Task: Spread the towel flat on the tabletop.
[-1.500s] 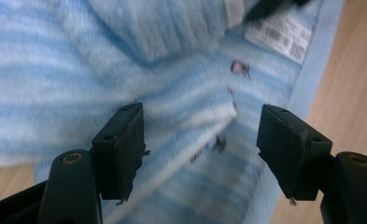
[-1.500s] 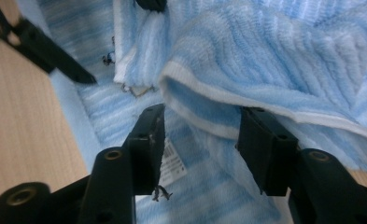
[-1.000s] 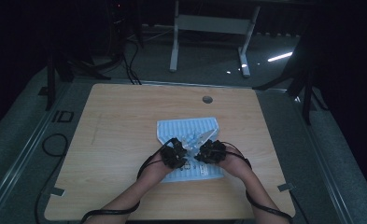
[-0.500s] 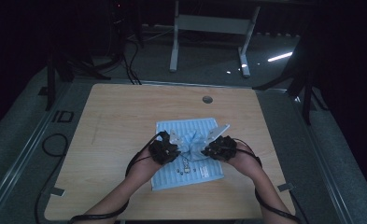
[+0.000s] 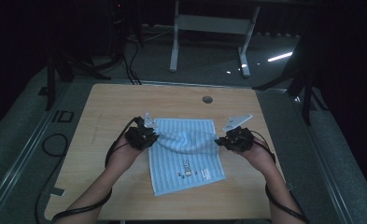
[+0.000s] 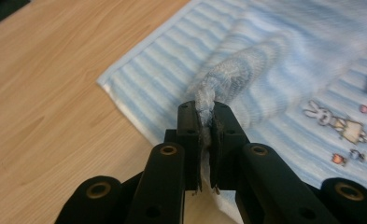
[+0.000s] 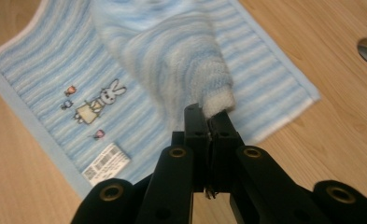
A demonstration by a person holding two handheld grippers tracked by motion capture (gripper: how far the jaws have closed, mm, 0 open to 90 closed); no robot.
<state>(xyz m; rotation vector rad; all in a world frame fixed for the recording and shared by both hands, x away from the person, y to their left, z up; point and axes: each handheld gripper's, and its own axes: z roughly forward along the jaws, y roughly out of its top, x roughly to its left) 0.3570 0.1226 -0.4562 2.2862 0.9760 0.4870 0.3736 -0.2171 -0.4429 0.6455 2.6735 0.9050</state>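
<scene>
From above, my desk (image 5: 125, 107) sits in dim, even light while the room past its far edge falls into near black, broken by a bright glare streak on the floor beyond the far right corner. In my two gripper views the wood is warmly lit; the raised towel (image 7: 181, 56) folds blur softly, while the jaws stay sharp.

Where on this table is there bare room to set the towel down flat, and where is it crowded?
Bare wood lies left of the towel to the table edge, along the far edge around the round hole, and along the near edge. The middle is crowded: left tongs and right tongs pinch the towel's sides there.
</scene>
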